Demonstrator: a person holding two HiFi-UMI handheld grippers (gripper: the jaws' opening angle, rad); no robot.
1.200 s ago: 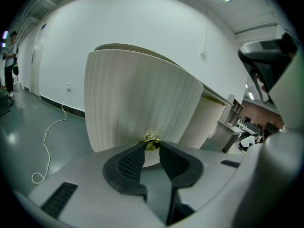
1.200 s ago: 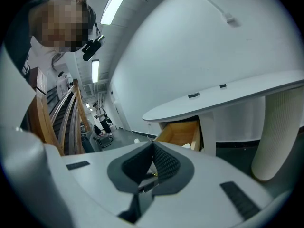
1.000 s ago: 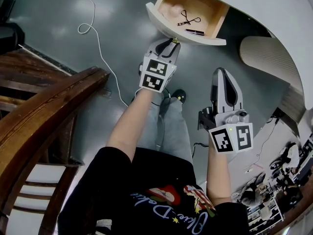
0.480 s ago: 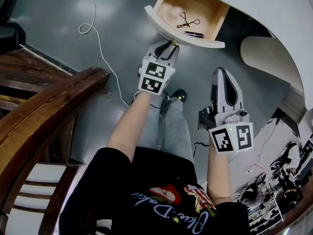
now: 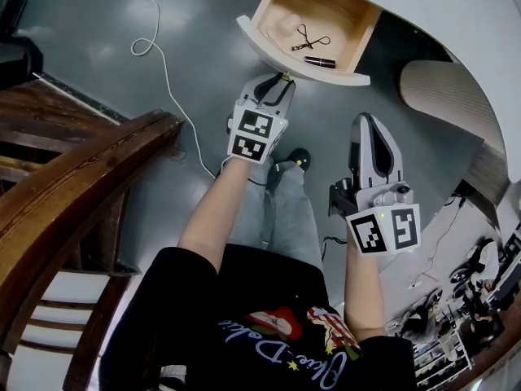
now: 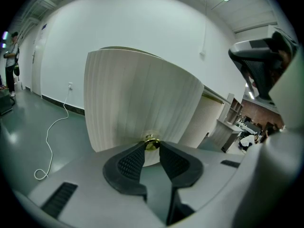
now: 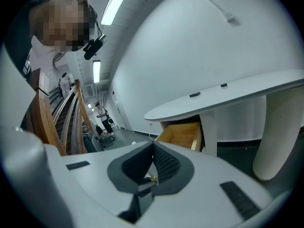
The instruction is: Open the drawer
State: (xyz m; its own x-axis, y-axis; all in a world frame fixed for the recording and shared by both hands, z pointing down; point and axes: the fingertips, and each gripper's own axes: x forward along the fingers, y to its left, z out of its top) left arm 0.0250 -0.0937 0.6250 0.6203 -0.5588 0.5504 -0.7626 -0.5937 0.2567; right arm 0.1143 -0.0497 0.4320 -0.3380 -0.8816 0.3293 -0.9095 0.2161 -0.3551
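Left gripper has its dark ribbed pads drawn narrow around a small brass knob, one pad pressing on each side of it; the left gripper view shows the knob pinched right at the jaw tips. That knob sits low on the middle of the drawer front, a white panel that bows outward and is finely ribbed from top to bottom. Behind the panel the drawer is a pale wooden box, pulled well out from under the white table. On its floor lie a black scissor-shaped tool and a short dark tube. Right gripper hangs apart from the drawer, below and to the right in the head view, with its jaws closed tip to tip on nothing. A ribbed white table leg stands right of the drawer. A white cable trails over the grey floor, and a dark wooden handrail crosses the left side.
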